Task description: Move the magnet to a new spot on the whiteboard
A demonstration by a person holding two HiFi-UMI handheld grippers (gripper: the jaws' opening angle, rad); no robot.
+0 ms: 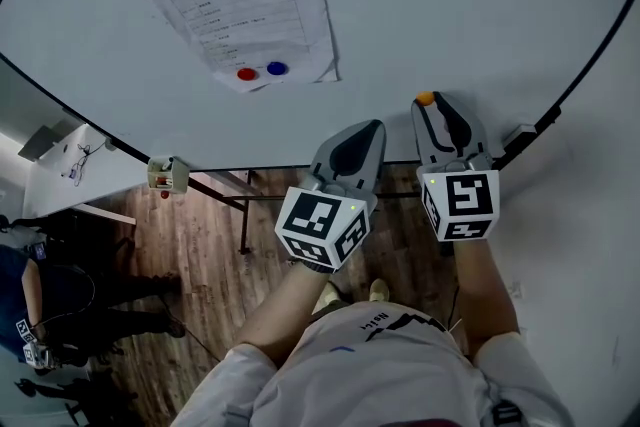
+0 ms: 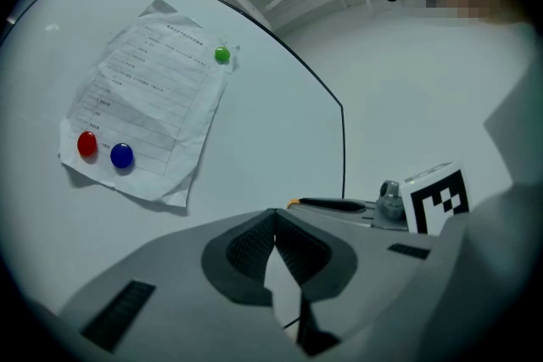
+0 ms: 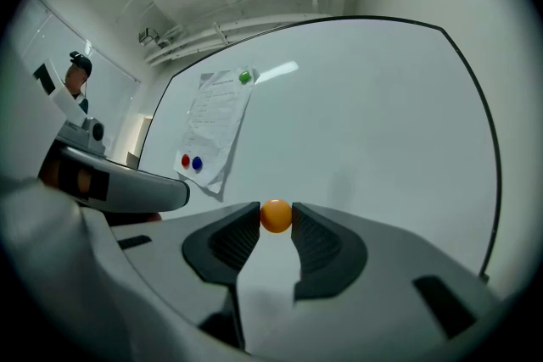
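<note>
Fingers (image 3: 322,246) of the right gripper (image 3: 276,220) clamp a small round orange magnet (image 3: 276,215) in front of the white whiteboard (image 1: 450,5), at 5 o'clock from the printed paper sheet (image 1: 240,5), while the left gripper (image 2: 273,214), at the right one's 9 o'clock, has its fingers pressed together on nothing.

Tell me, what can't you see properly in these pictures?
- Print on the white paper sheet: too small and blurry in every view.
- Whether the small round orange magnet touches the large white whiteboard: held in the right gripper, its back faces away in both views.
- Small pale box at the whiteboard's lower edge, head view: too small to identify.
</note>
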